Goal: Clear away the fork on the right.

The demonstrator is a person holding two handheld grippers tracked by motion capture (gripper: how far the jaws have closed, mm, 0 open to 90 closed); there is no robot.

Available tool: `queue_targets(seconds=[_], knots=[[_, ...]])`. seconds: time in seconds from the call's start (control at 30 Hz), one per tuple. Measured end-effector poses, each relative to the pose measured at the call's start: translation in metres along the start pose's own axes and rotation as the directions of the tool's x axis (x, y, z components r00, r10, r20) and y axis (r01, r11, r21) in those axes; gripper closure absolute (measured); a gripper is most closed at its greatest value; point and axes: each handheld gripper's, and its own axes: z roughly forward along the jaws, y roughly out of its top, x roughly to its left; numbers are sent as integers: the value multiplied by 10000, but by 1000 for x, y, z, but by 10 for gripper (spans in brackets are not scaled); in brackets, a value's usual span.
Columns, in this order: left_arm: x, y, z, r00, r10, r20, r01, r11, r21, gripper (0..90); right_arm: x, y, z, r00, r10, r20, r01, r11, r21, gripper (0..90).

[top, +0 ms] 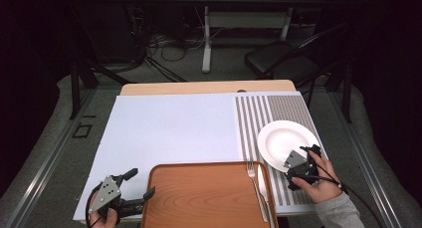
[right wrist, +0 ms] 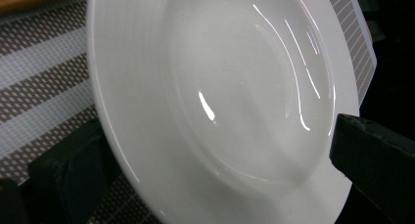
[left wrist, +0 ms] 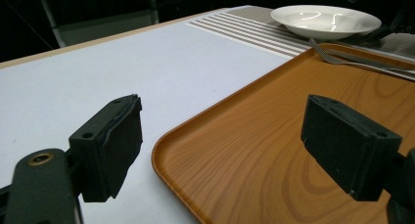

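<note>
A white plate [top: 285, 140] [left wrist: 325, 19] [right wrist: 220, 87] lies on a striped placemat [top: 259, 113] at the table's right. My right gripper [top: 304, 158] [right wrist: 220, 170] is at the plate's near right edge, open. Its jaws stand wide apart with the plate's rim between them: the left one is partly hidden behind the rim, the right one lies in front of it. My left gripper [top: 140, 183] [left wrist: 225, 136] is open at the front left. It straddles the near left corner of a brown wooden tray [top: 204, 198] [left wrist: 274, 155] and holds nothing.
A fork [top: 255, 185] [left wrist: 342, 57] and a second piece of cutlery [top: 263, 193] lie along the tray's right side. A white mat [top: 169, 128] covers the table's left and middle. A folding chair [top: 283, 56] stands beyond the far edge.
</note>
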Motion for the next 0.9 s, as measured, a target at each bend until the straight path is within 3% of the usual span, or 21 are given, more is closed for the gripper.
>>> queue_targets(seconds=[0.17, 0.4, 0.63, 0.73, 0.9], knots=[[0, 0, 0, 10000, 9, 6, -9, 10000, 2, 159, -2, -4, 3, 9999, 51, 148, -56, 9996, 293, 0], [0, 0, 0, 10000, 5, 8, -5, 10000, -1, 159, -5, -8, 5, 9982, -397, 439, 384, 9988, 296, 0], [0, 0, -1, 10000, 15, 17, -15, 10000, -7, 159, -5, -10, 7, 9977, -408, 547, 381, 9980, 508, 0], [0, 0, -1, 10000, 16, 17, -16, 10000, -9, 159, -6, -11, 9, 9952, -662, 718, 620, 9963, 598, 0], [0, 0, 0, 10000, 16, 26, -16, 10000, -6, 159, -6, -13, 10, 9950, -652, 753, 618, 9970, 471, 0]])
